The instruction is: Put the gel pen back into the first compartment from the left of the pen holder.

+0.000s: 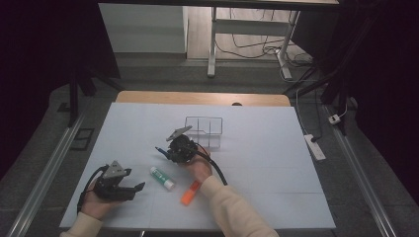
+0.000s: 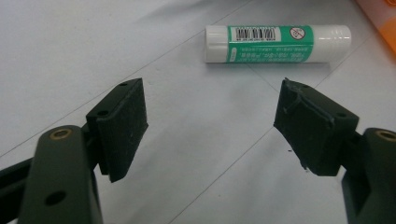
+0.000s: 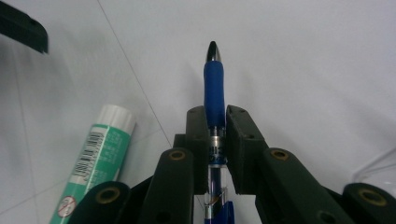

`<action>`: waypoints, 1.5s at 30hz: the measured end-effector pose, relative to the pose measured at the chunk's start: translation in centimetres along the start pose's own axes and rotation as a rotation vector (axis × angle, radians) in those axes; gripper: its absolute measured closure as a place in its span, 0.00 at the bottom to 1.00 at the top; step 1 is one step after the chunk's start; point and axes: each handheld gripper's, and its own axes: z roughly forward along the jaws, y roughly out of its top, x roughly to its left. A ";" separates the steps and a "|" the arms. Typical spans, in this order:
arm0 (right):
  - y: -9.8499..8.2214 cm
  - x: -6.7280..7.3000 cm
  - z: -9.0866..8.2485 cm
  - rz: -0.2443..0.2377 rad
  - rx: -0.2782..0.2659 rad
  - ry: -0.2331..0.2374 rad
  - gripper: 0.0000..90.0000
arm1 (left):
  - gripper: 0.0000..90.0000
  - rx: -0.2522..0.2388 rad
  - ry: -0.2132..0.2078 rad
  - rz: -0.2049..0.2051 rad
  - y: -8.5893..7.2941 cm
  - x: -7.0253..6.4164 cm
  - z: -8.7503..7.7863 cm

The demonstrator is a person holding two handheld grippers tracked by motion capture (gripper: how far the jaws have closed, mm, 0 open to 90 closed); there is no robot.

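A blue pen with a silver tip is clamped between the pads of my right gripper, pointing out past the jaws. In the high view the right gripper sits mid-table and the pen's end sticks out to its left. My left gripper rests at the front left of the table. In its own view the left gripper stands open with bare mat between the pads. A green and white glue stick lies between the two grippers.
An orange marker lies by the right forearm, and its edge shows in the left gripper view. A clear divided box stands behind the right gripper. All of it rests on a white mat on the wooden table.
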 end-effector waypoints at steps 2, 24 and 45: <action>0.1 -0.1 -0.6 0.009 -0.032 0.014 0.88 | 0.28 0.000 -0.001 0.000 0.0 0.0 0.0; 0.4 -0.9 -4.8 0.047 -0.183 0.019 0.88 | 0.28 0.000 -0.001 -0.005 0.0 0.0 0.1; 1.4 -1.8 -7.8 0.056 -0.300 0.004 0.88 | 0.28 -0.006 -0.002 -0.009 0.2 0.1 0.2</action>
